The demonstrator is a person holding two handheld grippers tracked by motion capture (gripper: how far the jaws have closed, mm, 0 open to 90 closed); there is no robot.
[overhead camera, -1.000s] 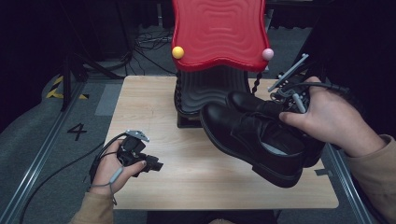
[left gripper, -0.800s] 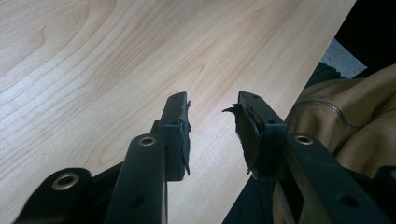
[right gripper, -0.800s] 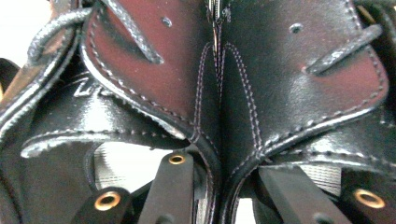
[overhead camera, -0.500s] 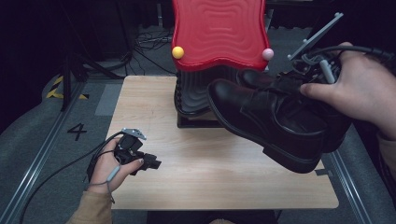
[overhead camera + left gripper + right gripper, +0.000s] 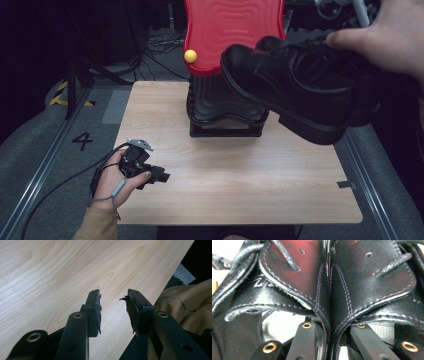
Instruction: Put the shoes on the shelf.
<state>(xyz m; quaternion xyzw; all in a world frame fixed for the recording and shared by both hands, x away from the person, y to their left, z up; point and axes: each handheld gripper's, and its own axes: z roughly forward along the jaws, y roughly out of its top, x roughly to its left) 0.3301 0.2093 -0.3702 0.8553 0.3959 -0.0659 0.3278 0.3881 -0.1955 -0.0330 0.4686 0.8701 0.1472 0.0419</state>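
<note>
A pair of black leather lace-up shoes (image 5: 300, 85) hangs in the air above the table's right back part, toes pointing left. My right gripper (image 5: 328, 333) is shut on the two shoes' inner collars (image 5: 327, 297), pinched side by side, and a hand (image 5: 395, 35) holds it at the top right of the high view. My left gripper (image 5: 159, 176) rests low at the table's front left, held in the other hand. In the left gripper view it (image 5: 113, 307) is open, with bare wood between its fingers.
A red wavy panel (image 5: 232, 30) with a yellow ball (image 5: 190, 56) stands on a black ribbed base (image 5: 225, 107) at the back middle of the wooden table (image 5: 240, 175). Cables lie on the floor behind. A tan sleeve (image 5: 190, 310) is beside the table's near edge.
The right hand has lifted both shoes off the table, up and to the right, closer to the camera. The left gripper has stayed where it was.
</note>
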